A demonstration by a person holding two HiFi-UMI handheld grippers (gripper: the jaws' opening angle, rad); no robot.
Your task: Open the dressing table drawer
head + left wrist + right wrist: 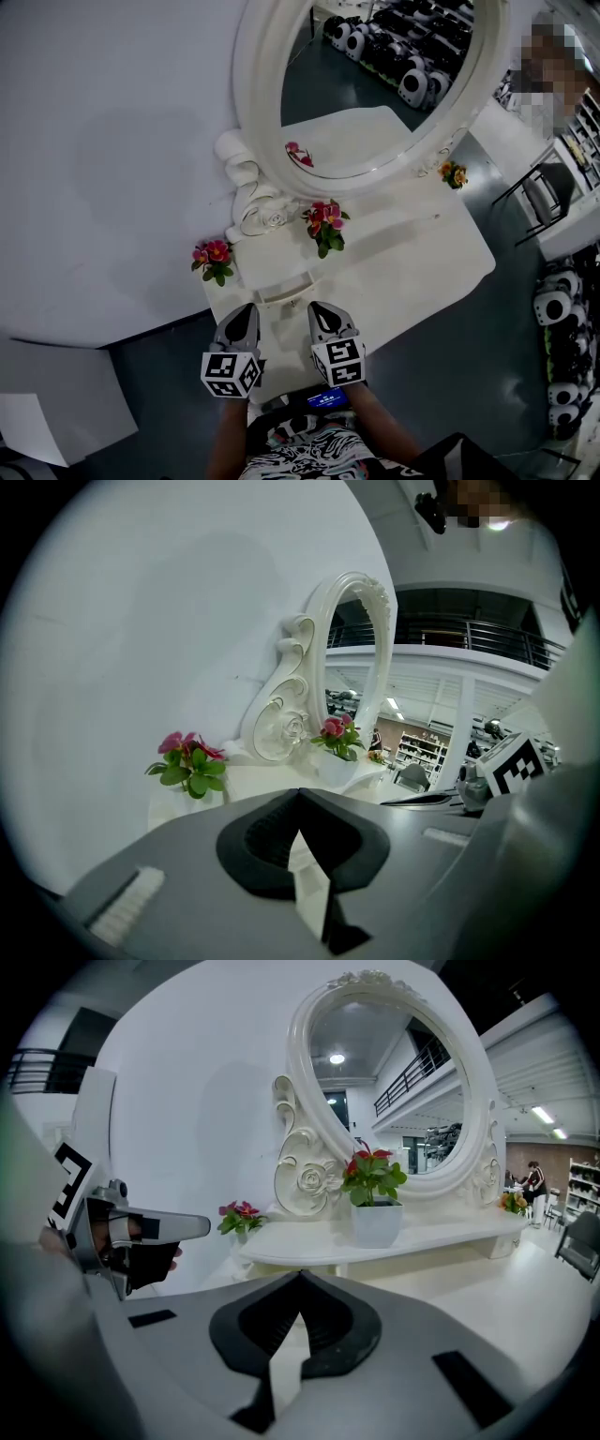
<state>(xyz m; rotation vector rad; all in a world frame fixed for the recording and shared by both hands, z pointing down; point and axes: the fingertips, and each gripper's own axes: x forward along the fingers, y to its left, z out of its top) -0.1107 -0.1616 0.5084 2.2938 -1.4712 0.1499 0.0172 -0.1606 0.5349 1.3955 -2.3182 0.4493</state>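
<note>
The white dressing table (427, 258) stands against the wall under an oval mirror (375, 75). A small raised shelf at its left end has a drawer front with a curved handle (284, 290) facing me. My left gripper (246, 311) and right gripper (321, 309) hover side by side just in front of that handle, apart from it. The left gripper (298, 794) is shut and holds nothing. So is the right gripper (300, 1274), whose tips meet. In the right gripper view the drawer unit (342, 1265) lies just beyond the tips.
A potted red flower (324, 225) sits on the shelf, a pink one (214, 259) at its left end and an orange one (454, 174) at the far right. A chair (544, 192) and several parked white robots (562, 347) stand on the dark floor to the right.
</note>
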